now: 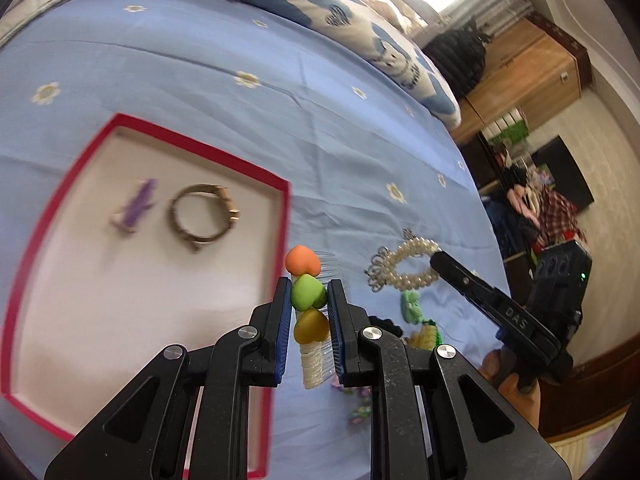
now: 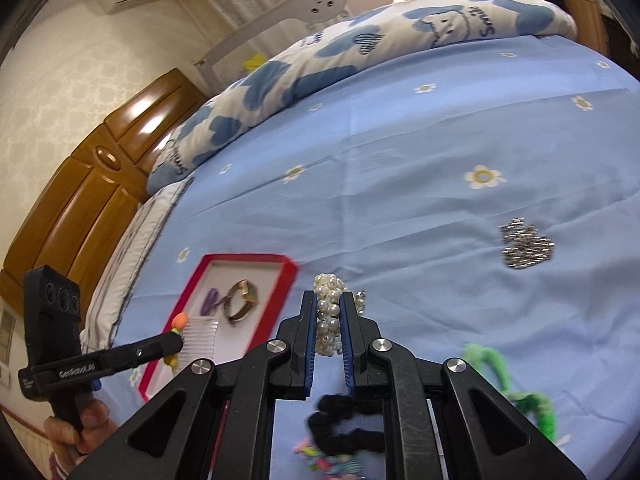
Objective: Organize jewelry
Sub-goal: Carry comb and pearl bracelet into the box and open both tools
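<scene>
My left tool [image 1: 308,300] pinching clear hair comb [image 1: 310,312] with orange, green, yellow hearts, held above bed sheet [image 1: 224,120] just beside right edge of red-rimmed tray [image 1: 280,208]. My right tool [image 2: 329,320] pinching pearl bracelet [image 2: 329,312], raised off sheet. Tray holds purple clip [image 1: 138,206] and gold bangle [image 1: 202,214], side by side, apart. On sheet below tools: black scrunchie [image 2: 344,420], green tie [image 2: 516,384], small multicoloured beads [image 2: 324,460]. Silver sparkly piece [image 2: 526,242] well apart, to right.
</scene>
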`<state>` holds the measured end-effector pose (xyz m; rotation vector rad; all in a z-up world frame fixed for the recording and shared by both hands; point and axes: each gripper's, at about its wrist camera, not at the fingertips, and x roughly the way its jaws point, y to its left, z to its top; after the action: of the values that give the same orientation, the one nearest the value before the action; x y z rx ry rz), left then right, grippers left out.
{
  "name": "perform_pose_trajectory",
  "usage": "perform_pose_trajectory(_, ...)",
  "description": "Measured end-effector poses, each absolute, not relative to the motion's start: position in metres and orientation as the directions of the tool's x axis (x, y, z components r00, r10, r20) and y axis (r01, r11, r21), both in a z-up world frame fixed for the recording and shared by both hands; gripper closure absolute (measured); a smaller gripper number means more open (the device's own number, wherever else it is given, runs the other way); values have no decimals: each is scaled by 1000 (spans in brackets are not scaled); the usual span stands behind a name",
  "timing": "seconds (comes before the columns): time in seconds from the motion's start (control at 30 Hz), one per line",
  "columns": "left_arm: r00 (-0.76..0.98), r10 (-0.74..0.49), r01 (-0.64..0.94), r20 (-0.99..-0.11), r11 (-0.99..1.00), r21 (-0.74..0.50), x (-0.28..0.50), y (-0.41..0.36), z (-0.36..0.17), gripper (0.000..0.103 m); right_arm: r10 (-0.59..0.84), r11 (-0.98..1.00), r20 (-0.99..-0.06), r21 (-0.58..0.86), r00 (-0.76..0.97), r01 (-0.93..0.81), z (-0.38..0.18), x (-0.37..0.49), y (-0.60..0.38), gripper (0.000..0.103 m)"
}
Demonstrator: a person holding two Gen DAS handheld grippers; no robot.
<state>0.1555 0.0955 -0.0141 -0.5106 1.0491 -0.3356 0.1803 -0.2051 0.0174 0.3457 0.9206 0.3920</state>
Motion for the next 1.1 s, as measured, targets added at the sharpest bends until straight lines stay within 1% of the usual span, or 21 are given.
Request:
perform_pose_trajectory(0.77, 536, -386, -186, -751, 813, -551, 144, 215, -43, 87, 631, 772, -665, 486, 399, -410, 19, 171, -50, 92)
perform_pose_trajectory(0.93, 523, -383, -212, -762, 807, -551, 149, 224, -55, 88, 640, 763, -679, 503, 360, -406, 3, 173, -31, 92)
perform_pose_trajectory(1.1, 507, -393, -210, -767, 807, -552, 158, 223, -64, 87, 618, 781, -706, 499, 345, -376, -15, 176, -35, 92)
